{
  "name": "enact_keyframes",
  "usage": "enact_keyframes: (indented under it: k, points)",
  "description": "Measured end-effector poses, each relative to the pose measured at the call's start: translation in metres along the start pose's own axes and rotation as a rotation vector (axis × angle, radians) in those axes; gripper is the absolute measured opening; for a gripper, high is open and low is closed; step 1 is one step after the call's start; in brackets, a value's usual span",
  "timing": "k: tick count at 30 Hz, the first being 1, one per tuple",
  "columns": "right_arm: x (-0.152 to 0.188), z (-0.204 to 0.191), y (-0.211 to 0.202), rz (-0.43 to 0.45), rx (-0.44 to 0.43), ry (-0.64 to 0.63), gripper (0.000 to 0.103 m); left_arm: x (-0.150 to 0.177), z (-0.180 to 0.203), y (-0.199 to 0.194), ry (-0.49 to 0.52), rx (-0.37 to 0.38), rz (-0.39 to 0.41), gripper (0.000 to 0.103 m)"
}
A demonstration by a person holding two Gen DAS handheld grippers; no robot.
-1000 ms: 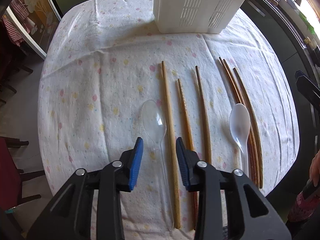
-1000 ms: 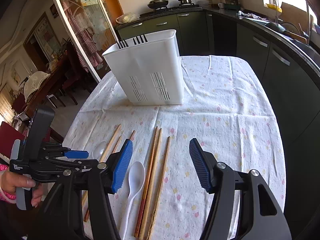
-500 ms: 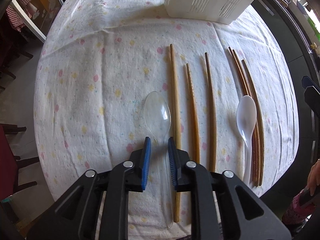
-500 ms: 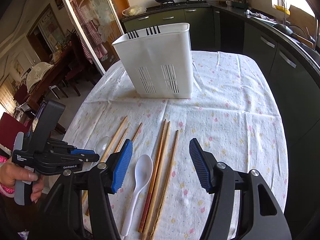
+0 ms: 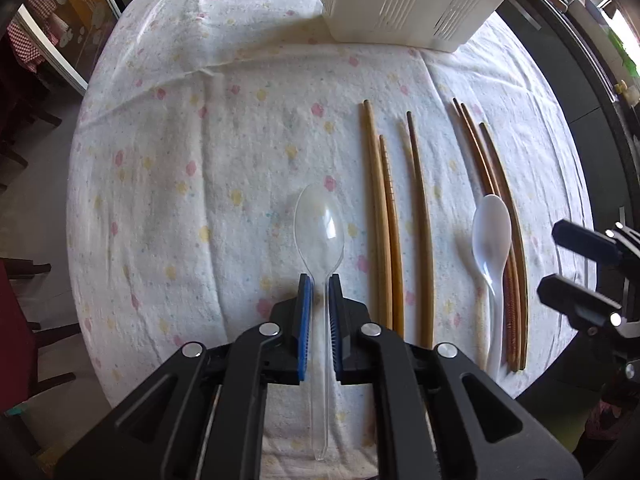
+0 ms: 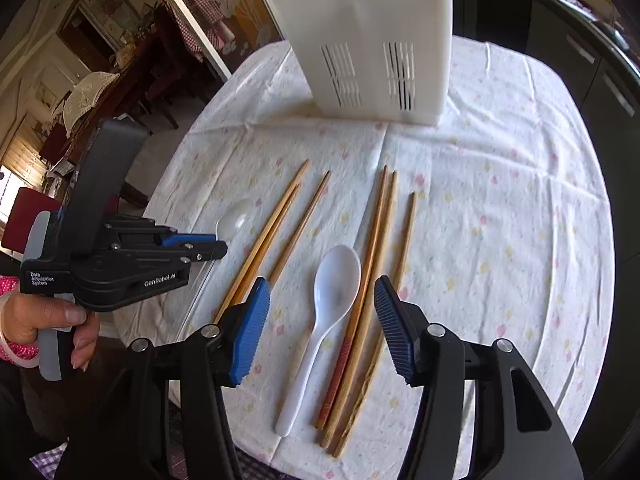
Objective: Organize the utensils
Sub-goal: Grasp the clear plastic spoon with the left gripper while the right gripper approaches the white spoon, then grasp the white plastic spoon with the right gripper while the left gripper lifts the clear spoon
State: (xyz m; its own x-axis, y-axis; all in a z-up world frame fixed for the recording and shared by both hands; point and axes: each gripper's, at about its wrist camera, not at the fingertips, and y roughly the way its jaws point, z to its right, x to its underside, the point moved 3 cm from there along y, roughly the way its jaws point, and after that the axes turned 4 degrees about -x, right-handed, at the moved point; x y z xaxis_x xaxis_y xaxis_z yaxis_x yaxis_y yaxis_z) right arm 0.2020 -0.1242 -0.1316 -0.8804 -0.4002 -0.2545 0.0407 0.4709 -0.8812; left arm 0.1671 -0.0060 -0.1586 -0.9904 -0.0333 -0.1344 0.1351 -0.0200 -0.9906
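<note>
My left gripper [image 5: 319, 280] is shut on the handle of a clear plastic spoon [image 5: 320, 232], whose bowl points away from me; the spoon also shows in the right wrist view [image 6: 236, 218]. A white plastic spoon [image 6: 334, 284] lies on the cloth between the pads of my open right gripper [image 6: 322, 292], which hovers over it. The white spoon also shows in the left wrist view [image 5: 491, 236]. Three wooden chopsticks [image 5: 390, 216] lie left of it and three more [image 6: 380, 264] right of it. A white slotted utensil holder [image 6: 372, 40] stands at the back.
The round table has a white cloth with pastel dots [image 5: 180, 160]. Its front edge is just below both grippers. Dark kitchen cabinets [image 6: 600, 52] stand to the right, a glass door and chairs [image 6: 132, 92] to the left.
My left gripper has closed fully on the clear spoon and carried it left, away from the chopsticks. My right gripper has moved forward and lower over the white spoon.
</note>
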Motion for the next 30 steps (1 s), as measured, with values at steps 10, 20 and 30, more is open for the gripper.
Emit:
enact_keyframes:
  k: [10, 20, 30]
  points:
    - [0.010, -0.001, 0.040, -0.209, 0.083, 0.030, 0.029, 0.001, -0.001, -0.029, 0.049, -0.012, 0.103, 0.009]
    - [0.014, -0.009, 0.045, -0.177, 0.102, 0.021, 0.009, 0.007, 0.004, -0.034, 0.073, 0.022, 0.147, 0.009]
    - [0.016, -0.006, -0.019, 0.090, -0.156, 0.075, 0.009, -0.042, 0.006, -0.142, 0.041, 0.117, 0.481, 0.007]
